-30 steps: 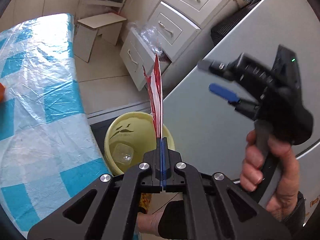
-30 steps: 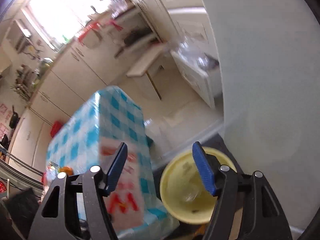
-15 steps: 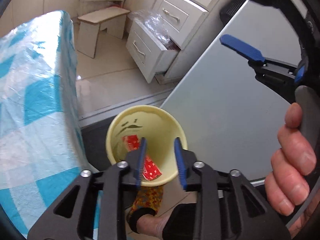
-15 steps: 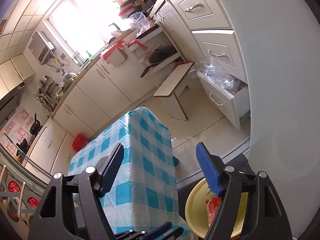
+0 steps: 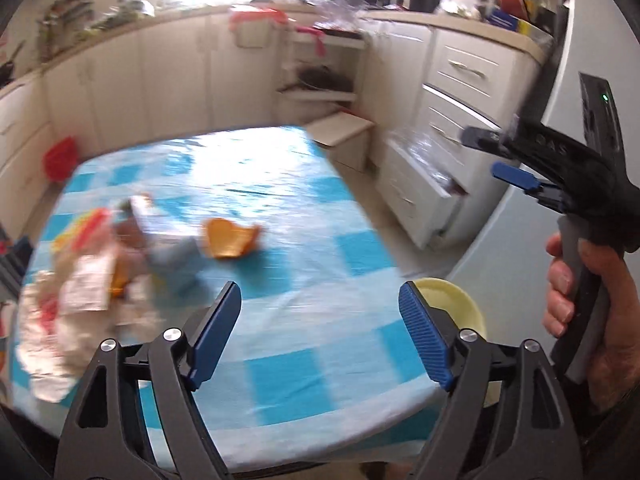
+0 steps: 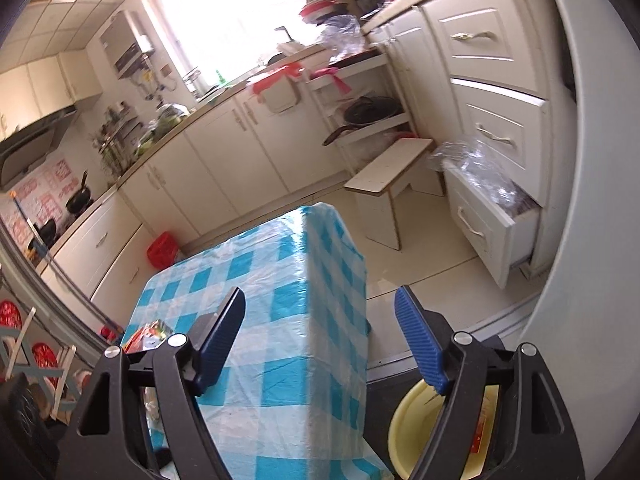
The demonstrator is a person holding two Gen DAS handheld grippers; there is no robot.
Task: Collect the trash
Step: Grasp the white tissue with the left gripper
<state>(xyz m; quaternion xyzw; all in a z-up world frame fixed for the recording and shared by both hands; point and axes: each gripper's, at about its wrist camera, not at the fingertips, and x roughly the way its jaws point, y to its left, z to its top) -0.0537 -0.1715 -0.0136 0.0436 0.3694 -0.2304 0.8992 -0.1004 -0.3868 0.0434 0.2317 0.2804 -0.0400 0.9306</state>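
The left tongs [image 5: 320, 320] are hanging spread and empty over the bench [image 5: 320, 248] with its blue-checked cover, near its right edge. The right tongs [image 6: 320, 336] are likewise gaping, holding nothing, above the bench corner. Trash [image 5: 80, 280] is lying heaped at the bench's left side, an orange scrap [image 5: 230, 238] beside it (labels too blurred to read). The yellow bin [image 6: 404, 432] is sitting on the floor just beside the bench, a red wrapper [image 6: 478, 438] inside.
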